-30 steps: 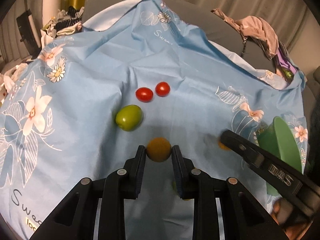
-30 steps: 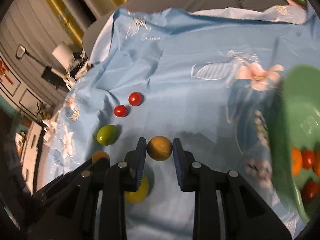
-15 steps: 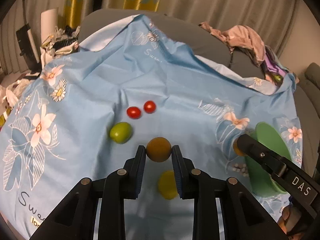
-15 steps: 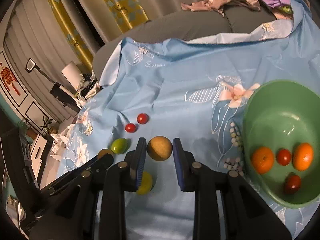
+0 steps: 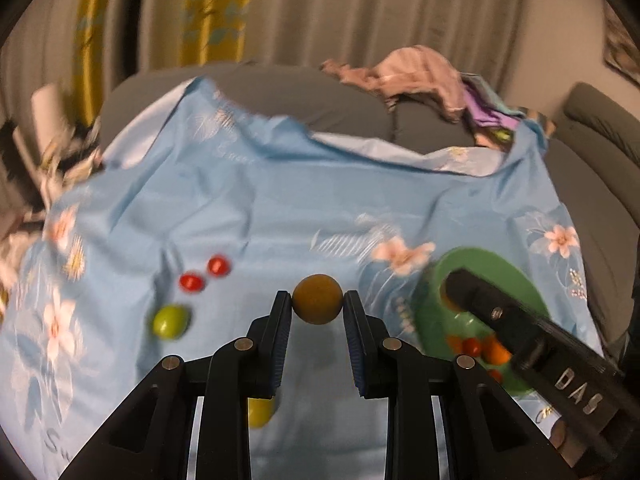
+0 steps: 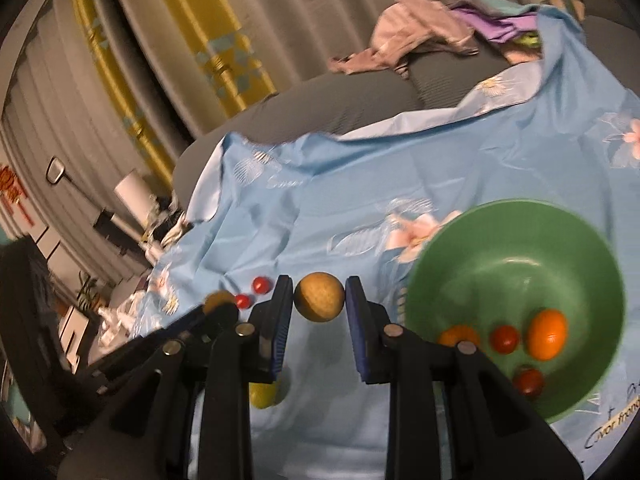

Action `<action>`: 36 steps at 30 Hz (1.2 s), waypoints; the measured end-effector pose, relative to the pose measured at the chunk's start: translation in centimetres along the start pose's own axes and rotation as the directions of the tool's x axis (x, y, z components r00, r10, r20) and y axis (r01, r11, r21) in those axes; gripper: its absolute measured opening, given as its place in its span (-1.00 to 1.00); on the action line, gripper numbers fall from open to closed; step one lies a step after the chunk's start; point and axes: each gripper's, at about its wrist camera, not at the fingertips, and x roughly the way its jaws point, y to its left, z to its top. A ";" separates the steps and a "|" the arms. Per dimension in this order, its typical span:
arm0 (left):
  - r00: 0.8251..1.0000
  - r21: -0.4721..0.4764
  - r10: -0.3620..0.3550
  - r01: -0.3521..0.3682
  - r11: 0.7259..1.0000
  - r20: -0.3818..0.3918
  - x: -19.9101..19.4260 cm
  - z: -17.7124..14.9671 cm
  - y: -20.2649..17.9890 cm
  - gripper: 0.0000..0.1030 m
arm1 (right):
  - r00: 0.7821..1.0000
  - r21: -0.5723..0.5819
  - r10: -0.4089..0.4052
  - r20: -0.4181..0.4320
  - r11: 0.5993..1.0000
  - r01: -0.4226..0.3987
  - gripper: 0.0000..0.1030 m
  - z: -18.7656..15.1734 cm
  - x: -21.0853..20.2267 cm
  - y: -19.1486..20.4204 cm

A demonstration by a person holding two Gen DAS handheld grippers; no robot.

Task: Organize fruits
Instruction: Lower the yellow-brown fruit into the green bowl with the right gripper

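The right gripper [image 6: 319, 298] pinches a round tan fruit [image 6: 319, 297] between its blue-padded fingers [image 6: 280, 320], the fruit caught at its widest part and held clear of the blue floral sheet [image 6: 320, 208]. The left gripper [image 5: 317, 305] likewise pinches a round brownish fruit [image 5: 317, 305] at its tips. Each fruit is close to a ball, so it has no long axis worth lining up, and no end that points anywhere.

From the right gripper the green bowl [image 6: 516, 216] lies to the right and slightly forward, mouth up, with two orange fruits [image 6: 547, 334] and small red ones [image 6: 505, 339] already in it. In the left wrist view the bowl [image 5: 500, 268] sits well off to the right, partly behind the other tool, so the right gripper is much the nearer of the two.

Still on the sheet, to the left, are a green fruit [image 5: 170, 321], two red tomatoes [image 5: 205, 274] and, under the fingers, a yellow fruit [image 5: 260, 412].
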 end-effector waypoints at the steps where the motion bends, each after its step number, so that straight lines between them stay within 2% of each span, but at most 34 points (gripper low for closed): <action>1: 1.000 0.013 -0.006 0.005 1.000 0.004 0.0 0.3 -0.4 -0.47 | 1.000 0.012 -0.007 0.010 1.000 0.007 -0.45 0.2 -0.3 -0.4; 4: 0.998 0.064 -0.055 0.053 0.997 0.028 0.1 1.9 -1.8 -0.47 | 0.999 0.049 -0.025 0.042 0.999 0.023 -0.45 0.5 -1.3 -1.8; 7: 0.994 0.052 -0.104 0.102 0.993 0.039 0.5 2.5 -2.2 -0.48 | 0.997 0.090 -0.056 0.055 0.995 0.051 -0.46 0.7 -1.8 -3.5; 9: 0.989 0.051 -0.146 0.146 0.988 0.005 1.4 2.2 -2.9 -0.48 | 0.995 0.111 -0.083 0.055 0.991 0.076 -0.46 0.7 -2.0 -4.2; 14: 0.982 0.105 -0.186 0.189 0.976 -0.037 2.4 1.2 -5.5 -0.48 | 0.992 0.146 -0.114 0.047 0.984 0.106 -0.45 0.5 -2.1 -5.5; 21: 0.956 0.099 -0.264 0.278 0.956 -0.129 4.2 0.1 -7.4 -0.48 | 0.985 0.180 -0.169 0.041 0.971 0.159 -0.45 0.4 -2.7 -7.2; 27: 0.952 0.091 -0.262 0.278 0.956 -0.157 5.3 -0.5 -8.1 -0.48 | 0.971 0.206 -0.239 0.031 0.952 0.227 -0.45 0.4 -3.0 -8.7; 36: 0.940 0.106 -0.284 0.307 0.946 -0.189 6.1 -1.4 -9.3 -0.48 | 0.956 0.226 -0.294 0.005 0.931 0.286 -0.45 0.2 -3.0 -10.3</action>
